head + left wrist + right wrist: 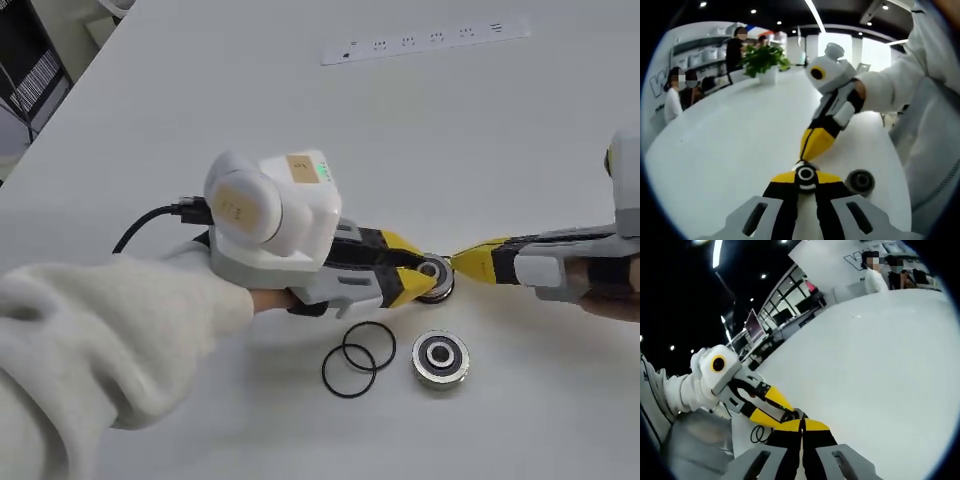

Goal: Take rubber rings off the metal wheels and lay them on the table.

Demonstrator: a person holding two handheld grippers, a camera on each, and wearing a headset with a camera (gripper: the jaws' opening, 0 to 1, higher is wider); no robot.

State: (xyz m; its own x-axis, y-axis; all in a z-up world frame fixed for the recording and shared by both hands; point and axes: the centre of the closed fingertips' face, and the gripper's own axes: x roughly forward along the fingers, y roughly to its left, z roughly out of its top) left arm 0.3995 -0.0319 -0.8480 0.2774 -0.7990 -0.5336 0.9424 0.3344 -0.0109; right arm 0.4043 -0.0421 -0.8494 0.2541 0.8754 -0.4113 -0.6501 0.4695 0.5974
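Observation:
My left gripper (418, 281) (806, 176) is shut on a metal wheel (437, 279) (806, 174) that carries a dark rubber ring, holding it just above the white table (450, 150). My right gripper (458, 264) (801, 423) comes in from the right with its jaws shut and its yellow tips against the wheel's rim; I cannot tell whether the ring is pinched between them. A second wheel (440, 358) (860, 181) lies flat on the table close by. Two black rubber rings (369, 345) (349, 371) lie overlapping beside it.
A white power strip (425, 42) lies at the far side of the table. A black cable (150, 220) trails from the left gripper. A potted plant (764, 60) and several people (735, 47) are at the table's far end.

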